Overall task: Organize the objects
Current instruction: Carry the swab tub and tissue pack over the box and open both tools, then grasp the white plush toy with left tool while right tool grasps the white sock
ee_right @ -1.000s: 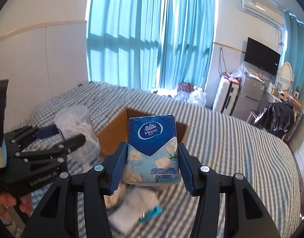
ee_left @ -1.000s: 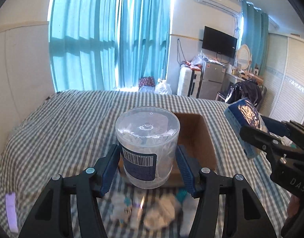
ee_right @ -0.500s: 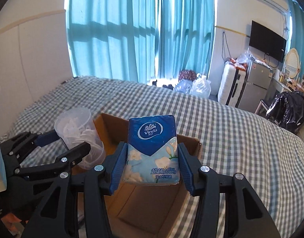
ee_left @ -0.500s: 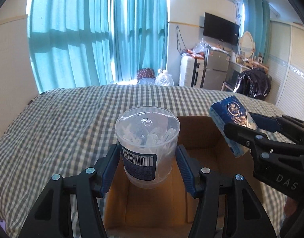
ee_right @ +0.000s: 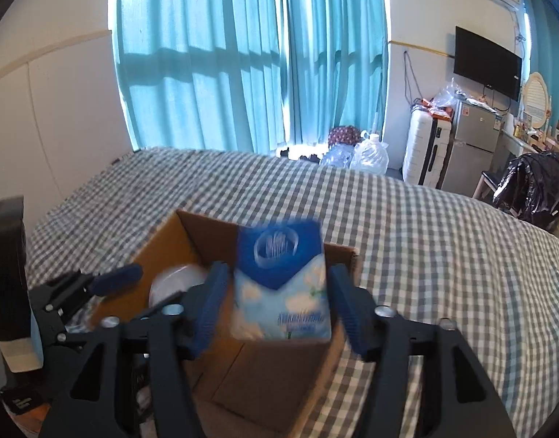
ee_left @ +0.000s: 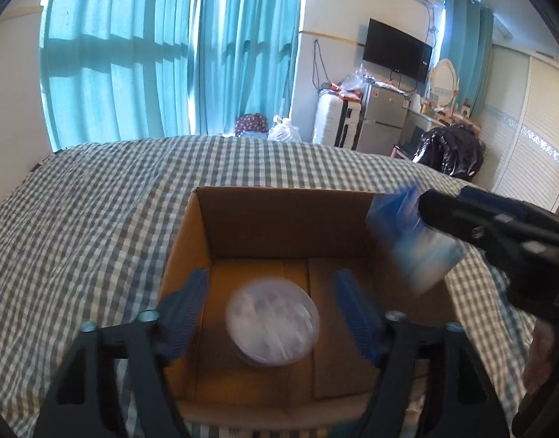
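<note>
**Jaws spread over the box**

Left view: left gripper (ee_left: pixel 272 306) jaws stand wide — the blurred round container (ee_left: pixel 272 323) sits free inside the cardboard box (ee_left: pixel 290 215).

Right view: right gripper (ee_right: pixel 276 303) fingers look parted beside the blurred tissue pack (ee_right: pixel 283 284) — contact unclear — above the box.

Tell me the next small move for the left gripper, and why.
Probably lift the left gripper straight up out of the cardboard box. Its jaws stand apart from the cotton swab tub, which looks released inside the box, while the right gripper brings the tissue pack over the same box.
</note>
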`<state>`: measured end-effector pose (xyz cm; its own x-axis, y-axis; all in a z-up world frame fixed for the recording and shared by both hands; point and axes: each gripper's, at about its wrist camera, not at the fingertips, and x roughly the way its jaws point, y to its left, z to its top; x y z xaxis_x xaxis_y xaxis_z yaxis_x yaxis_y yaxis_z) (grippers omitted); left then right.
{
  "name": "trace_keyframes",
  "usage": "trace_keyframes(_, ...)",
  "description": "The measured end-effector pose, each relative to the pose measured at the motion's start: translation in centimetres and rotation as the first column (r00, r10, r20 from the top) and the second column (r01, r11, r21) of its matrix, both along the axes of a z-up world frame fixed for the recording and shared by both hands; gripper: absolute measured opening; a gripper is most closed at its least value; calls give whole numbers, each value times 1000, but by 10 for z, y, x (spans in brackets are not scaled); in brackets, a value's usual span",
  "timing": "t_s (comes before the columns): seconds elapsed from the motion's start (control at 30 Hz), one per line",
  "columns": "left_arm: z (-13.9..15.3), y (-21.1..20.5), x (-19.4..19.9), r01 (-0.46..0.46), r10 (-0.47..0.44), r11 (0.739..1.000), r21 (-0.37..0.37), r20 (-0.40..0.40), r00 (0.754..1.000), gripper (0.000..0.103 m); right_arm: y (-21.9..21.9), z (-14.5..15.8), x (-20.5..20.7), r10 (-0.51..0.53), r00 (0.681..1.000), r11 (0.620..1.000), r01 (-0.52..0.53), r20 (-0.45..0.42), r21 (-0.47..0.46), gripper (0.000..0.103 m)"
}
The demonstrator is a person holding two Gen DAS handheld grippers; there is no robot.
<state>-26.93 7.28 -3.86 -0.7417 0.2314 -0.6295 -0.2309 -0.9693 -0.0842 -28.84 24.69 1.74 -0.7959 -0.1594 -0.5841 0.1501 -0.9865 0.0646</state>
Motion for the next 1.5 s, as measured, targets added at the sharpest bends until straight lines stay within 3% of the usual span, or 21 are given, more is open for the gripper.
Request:
trace_keyframes(0.1,18,-3,18,-16,16,1000,-7,-19,1000,84,1,24,25,-1,1000,1000,1,-19,-19,76)
trace_keyframes(0.23,55,-14,53,-65,64,998,-7,-93,994,103,-4,61,73,-3,997,999,7,-77,51,84)
trace_keyframes(0.4,85,-30,95,-103,100,995,-7,-144,984,103,-3,83,127,-20,994,998,26,-107,50,94)
trace_keyframes(0.53,93,-45,126,-123,118,992,-24,-161,980,103,-5,82,160,-40,995,998,44,-91,46,95)
trace_keyframes(0.7,81,-60,155,-141,131,989,-52,-154,979,103,-10,61,191,-42,998,997,45,-55,68,95)
trace_keyframes(1.0,15,-90,183,-232,230,973,-22,-72,971,103,-21,-12,196,-52,996,996,46,74,80,95)
trace_keyframes(1.3,-26,-97,163,-259,257,963,-78,-40,966,103,-35,-84,163,-53,977,994,33,204,103,95)
trace_keyframes(1.5,-50,-96,144,-248,247,961,-122,-24,969,103,-36,-107,142,-68,968,995,48,243,89,95)
